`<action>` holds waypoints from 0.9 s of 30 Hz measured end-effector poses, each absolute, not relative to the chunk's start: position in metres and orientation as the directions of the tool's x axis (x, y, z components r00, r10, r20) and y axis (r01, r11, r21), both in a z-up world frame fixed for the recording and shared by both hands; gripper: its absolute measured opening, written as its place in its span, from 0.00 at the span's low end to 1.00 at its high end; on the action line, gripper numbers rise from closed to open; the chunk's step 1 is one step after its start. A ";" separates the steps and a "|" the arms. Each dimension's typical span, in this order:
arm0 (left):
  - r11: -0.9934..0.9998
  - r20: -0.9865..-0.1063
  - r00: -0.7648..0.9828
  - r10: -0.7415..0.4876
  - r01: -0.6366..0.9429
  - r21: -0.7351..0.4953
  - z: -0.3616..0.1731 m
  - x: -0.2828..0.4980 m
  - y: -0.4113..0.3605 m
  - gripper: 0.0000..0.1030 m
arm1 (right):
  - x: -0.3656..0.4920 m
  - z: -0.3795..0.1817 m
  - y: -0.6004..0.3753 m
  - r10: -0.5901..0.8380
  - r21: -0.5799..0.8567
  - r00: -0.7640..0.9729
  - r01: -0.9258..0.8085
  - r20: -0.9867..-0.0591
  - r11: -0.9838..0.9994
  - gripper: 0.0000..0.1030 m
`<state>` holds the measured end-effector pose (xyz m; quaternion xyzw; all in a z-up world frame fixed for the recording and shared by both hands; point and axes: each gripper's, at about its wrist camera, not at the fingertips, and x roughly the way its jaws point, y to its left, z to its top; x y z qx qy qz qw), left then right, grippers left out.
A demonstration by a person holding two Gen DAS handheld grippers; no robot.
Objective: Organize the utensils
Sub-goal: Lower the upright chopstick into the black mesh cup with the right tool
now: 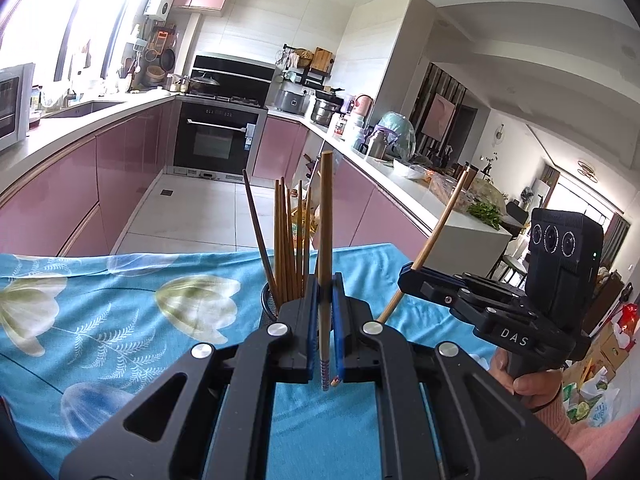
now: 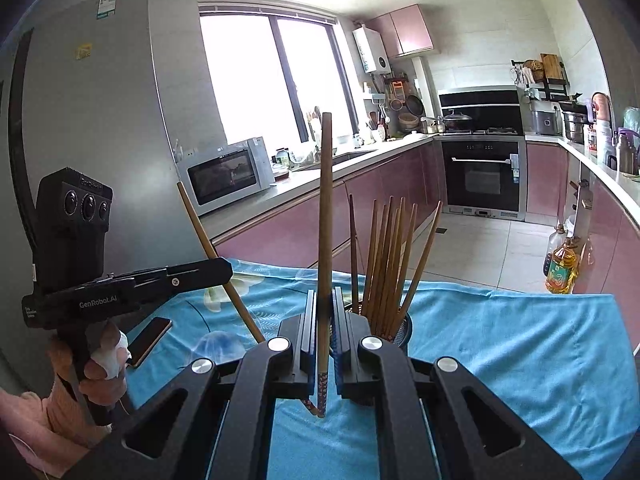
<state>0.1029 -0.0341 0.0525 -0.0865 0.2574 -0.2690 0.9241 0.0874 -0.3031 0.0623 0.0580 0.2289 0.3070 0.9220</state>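
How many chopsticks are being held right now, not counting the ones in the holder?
2: one chopstick upright in the shut left hand-held gripper, one chopstick upright in the shut right hand-held gripper. Both stand beside the holder.

Mesh holder [image 1: 269, 300] mostly hidden behind left gripper [image 1: 325, 300]

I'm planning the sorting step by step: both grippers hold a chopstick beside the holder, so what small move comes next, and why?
Probably carry the left gripper forward over the mesh holder and lower its chopstick in. The holder, already bristling with chopsticks, stands just ahead of it on the blue cloth, while the right gripper waits with its own.
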 end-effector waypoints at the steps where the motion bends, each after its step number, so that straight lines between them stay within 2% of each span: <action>1: 0.840 -0.426 0.724 -0.542 0.453 -0.299 0.054 0.103 -0.034 0.07 | 0.088 0.063 -0.303 0.593 0.247 0.708 -0.540 -0.385 0.805 0.06; 27: 0.845 -0.365 0.763 -0.534 0.462 -0.270 0.085 0.105 -0.043 0.07 | 0.108 0.091 -0.296 0.593 0.197 0.724 -0.562 -0.353 0.803 0.06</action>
